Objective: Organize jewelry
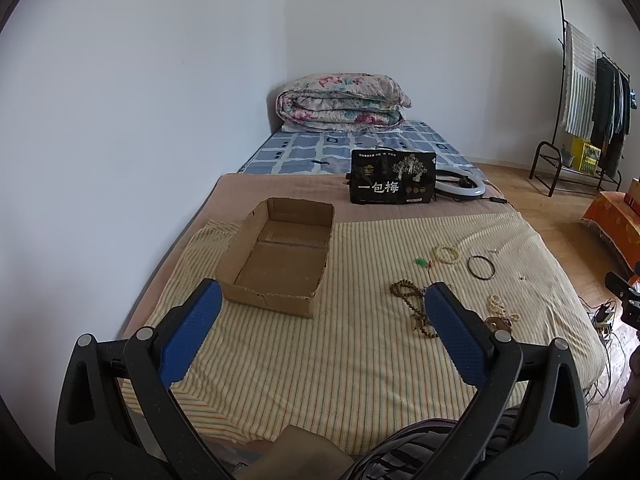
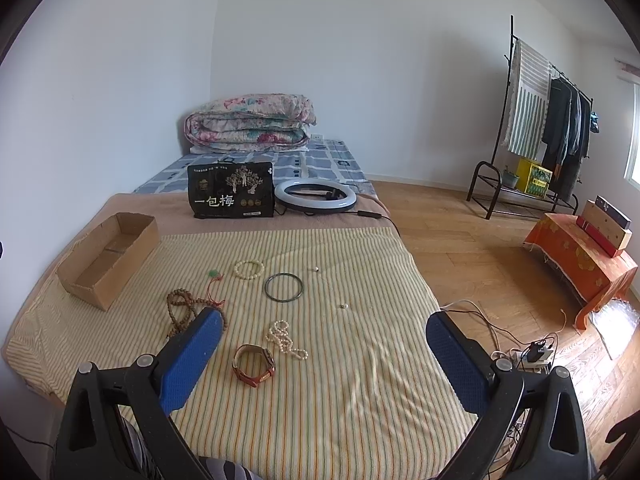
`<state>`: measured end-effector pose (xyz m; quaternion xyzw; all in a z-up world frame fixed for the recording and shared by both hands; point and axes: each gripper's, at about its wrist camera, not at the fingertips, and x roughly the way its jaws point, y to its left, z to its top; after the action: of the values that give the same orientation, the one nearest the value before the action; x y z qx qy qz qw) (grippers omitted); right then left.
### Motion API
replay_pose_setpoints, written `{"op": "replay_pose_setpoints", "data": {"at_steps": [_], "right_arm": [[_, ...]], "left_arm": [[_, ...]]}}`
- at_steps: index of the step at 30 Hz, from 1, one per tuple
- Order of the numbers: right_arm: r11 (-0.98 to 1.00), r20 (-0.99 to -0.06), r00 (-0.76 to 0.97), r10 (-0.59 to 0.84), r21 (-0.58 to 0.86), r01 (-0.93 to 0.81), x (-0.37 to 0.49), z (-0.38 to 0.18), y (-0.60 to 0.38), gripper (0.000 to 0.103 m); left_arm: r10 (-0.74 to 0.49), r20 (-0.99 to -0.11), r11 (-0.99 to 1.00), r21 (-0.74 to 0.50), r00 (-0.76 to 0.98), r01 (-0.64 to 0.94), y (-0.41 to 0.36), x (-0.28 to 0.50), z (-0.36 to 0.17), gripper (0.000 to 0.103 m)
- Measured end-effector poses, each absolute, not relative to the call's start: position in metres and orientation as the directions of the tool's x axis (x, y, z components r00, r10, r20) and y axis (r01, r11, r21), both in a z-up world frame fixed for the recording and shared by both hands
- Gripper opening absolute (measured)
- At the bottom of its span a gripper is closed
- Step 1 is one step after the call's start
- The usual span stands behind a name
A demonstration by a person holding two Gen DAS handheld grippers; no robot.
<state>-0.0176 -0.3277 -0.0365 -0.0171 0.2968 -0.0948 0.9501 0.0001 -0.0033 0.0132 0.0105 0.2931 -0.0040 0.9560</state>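
Note:
An empty open cardboard box point(image 1: 276, 256) point(image 2: 106, 260) sits on the striped cloth point(image 2: 320, 380) at the left. Jewelry lies loose on the cloth: a brown bead strand point(image 2: 182, 308) point(image 1: 408, 300), a green pendant on red cord point(image 2: 214, 274) point(image 1: 421, 261), a cream bead bracelet point(image 2: 249, 269) point(image 1: 447, 254), a dark bangle point(image 2: 283, 287) point(image 1: 481, 267), a pearl strand point(image 2: 286, 340) point(image 1: 498, 306), a brown-strapped watch point(image 2: 254, 365), two small earrings point(image 2: 343, 306). My left gripper point(image 1: 322, 298) is open above the cloth, near the box. My right gripper point(image 2: 324, 324) is open above the jewelry.
A black snack bag point(image 2: 231, 196) and a ring light point(image 2: 315, 195) stand behind the cloth. A folded floral quilt point(image 2: 250, 124) lies at the bed's head. A clothes rack point(image 2: 540, 120), an orange-covered stand point(image 2: 580, 260) and floor cables point(image 2: 532, 354) are to the right.

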Motion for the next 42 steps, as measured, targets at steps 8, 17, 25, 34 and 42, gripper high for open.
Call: {"op": "replay_pose_setpoints", "data": {"at_steps": [8, 17, 25, 34, 42], "right_arm": [[0.981, -0.571, 0.799, -0.191, -0.077, 0.179, -0.013, -0.045, -0.333, 0.103], [0.98, -0.61, 0.773, -0.175, -0.035, 0.195, -0.001, -0.069, -0.349, 0.103], [0.984, -0.67, 0.725, -0.162, -0.052, 0.171, 0.022, -0.094, -0.355, 0.103], [0.994, -0.762, 0.643, -0.072, -0.004, 0.107, 0.051, -0.138, -0.35, 0.092], [0.998, -0.812, 0.583, -0.02, 0.018, 0.059, 0.075, -0.164, -0.34, 0.082]], "left_arm": [[-0.023, -0.582, 0.999, 0.025, 0.813, 0.046, -0.013, 0.02, -0.003, 0.103], [-0.098, -0.643, 0.992, 0.002, 0.76, 0.129, -0.028, 0.06, -0.039, 0.103], [-0.158, -0.716, 0.98, -0.03, 0.68, 0.196, -0.051, 0.103, -0.076, 0.095], [-0.245, -0.804, 0.959, -0.117, 0.542, 0.26, -0.075, 0.146, -0.121, 0.082], [-0.296, -0.855, 0.941, -0.186, 0.425, 0.281, -0.11, 0.185, -0.154, 0.076]]}}
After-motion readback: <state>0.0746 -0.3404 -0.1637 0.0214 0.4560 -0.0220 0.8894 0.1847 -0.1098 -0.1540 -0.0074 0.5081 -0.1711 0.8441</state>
